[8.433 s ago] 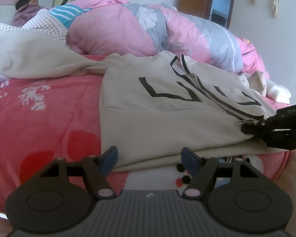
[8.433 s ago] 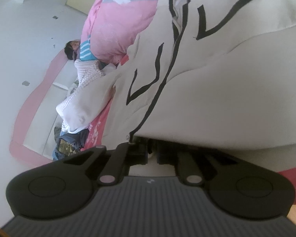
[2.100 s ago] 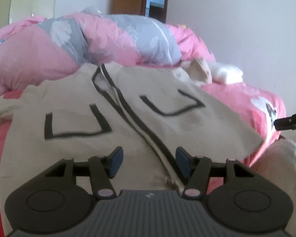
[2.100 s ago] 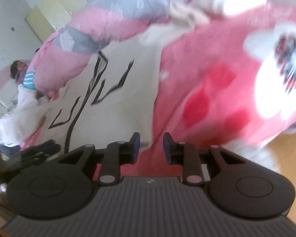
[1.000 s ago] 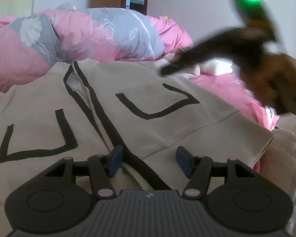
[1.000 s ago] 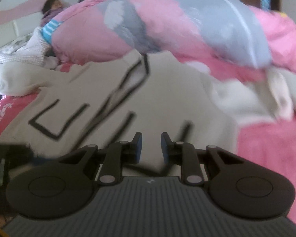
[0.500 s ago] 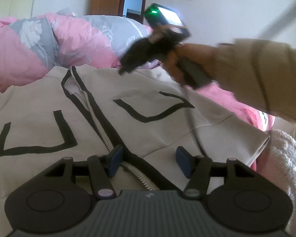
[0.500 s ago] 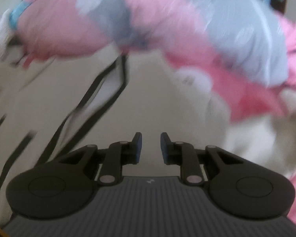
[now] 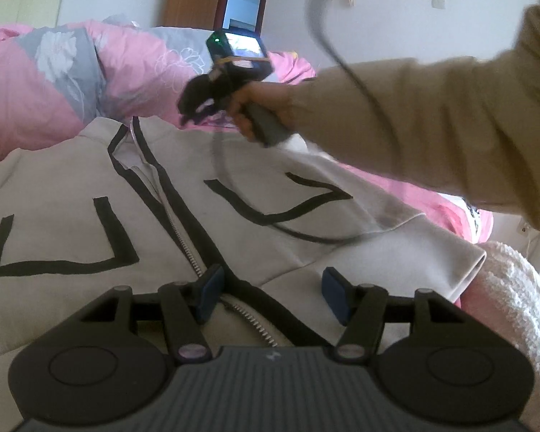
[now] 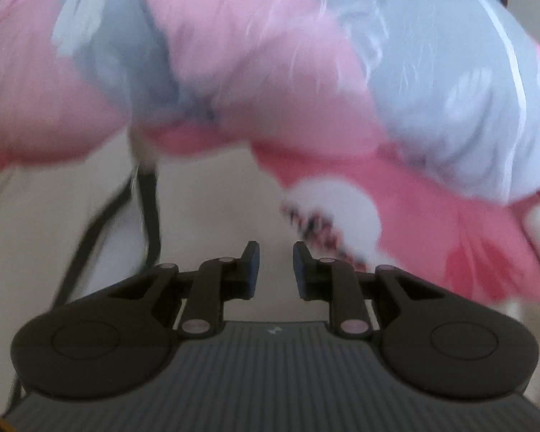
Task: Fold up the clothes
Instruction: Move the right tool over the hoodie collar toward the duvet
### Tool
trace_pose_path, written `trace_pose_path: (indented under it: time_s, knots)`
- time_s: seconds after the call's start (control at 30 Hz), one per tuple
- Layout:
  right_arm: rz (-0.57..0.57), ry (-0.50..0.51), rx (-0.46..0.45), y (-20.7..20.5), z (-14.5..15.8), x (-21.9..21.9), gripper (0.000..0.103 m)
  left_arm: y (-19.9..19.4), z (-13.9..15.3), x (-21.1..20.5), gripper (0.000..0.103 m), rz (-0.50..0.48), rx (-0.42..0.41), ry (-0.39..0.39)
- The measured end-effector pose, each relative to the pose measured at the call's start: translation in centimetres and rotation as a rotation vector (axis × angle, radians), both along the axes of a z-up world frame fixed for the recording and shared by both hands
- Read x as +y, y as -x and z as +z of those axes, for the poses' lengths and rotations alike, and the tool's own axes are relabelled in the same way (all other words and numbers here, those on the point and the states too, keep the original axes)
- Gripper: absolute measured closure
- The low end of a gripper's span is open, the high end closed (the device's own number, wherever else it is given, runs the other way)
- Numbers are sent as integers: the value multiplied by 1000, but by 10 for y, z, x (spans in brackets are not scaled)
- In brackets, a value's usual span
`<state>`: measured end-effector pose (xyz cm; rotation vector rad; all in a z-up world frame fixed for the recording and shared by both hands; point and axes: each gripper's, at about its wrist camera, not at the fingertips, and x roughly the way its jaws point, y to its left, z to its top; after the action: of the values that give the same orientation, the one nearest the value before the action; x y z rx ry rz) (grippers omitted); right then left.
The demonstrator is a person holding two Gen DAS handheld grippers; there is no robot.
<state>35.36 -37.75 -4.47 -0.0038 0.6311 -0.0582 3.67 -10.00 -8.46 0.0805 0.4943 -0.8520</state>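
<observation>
A beige zip-up jacket [image 9: 90,216] with black trim lies spread flat on the pink bedspread [image 9: 453,212], its collar against the pink-and-grey quilt [image 9: 54,82] heaped behind and its right edge near the bed's side. The left gripper [image 9: 270,293] hovers released over the zipper [image 9: 183,241] near the hem, nothing between its pads. The right gripper [image 10: 273,268], narrowly parted and empty, hangs over the collar end beside the quilt. No legible writing shows.
</observation>
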Motion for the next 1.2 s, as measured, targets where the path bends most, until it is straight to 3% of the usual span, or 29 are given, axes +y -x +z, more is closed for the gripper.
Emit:
trace_pose_path:
  time_s: [0.17,0.3,0.4,0.5,0.53,0.6,0.73,0.9,0.93,1.13,1.2]
  knots:
    - [-14,-40,45,-47,-47,-7,84,-3,-1,3,39,-8,13,19]
    - [-57,-103,64,-48,-26,-9,82,-3,-2,4,39,-9,16,27]
    - [-31,-150,-3,-47,-9,-8,82,-4,-2,4,39,-10,17,31]
    - [-19,-190,11,-65,-24,-3,84,-4,-2,5,39,-10,22,37]
    - [-25,-180,41,-73,-37,1,84,-4,-2,5,39,-10,24,40]
    - [-23,-116,13,-75,-48,11,84,-4,-2,6,39,-11,31,47]
    - [-54,-105,58,-71,-31,14,83,-5,-1,8,39,-8,36,54]
    - [-71,-162,18,-19,4,-1,78,-8,0,9,38,0,50,65]
    - [-78,-182,16,-3,11,-8,77,-9,0,11,32,7,59,73]
    - [-86,-412,5,100,40,-49,76,-15,5,17,30,28,114,112]
    - [-66,-445,6,131,40,-52,76,-14,7,16,30,37,111,102]
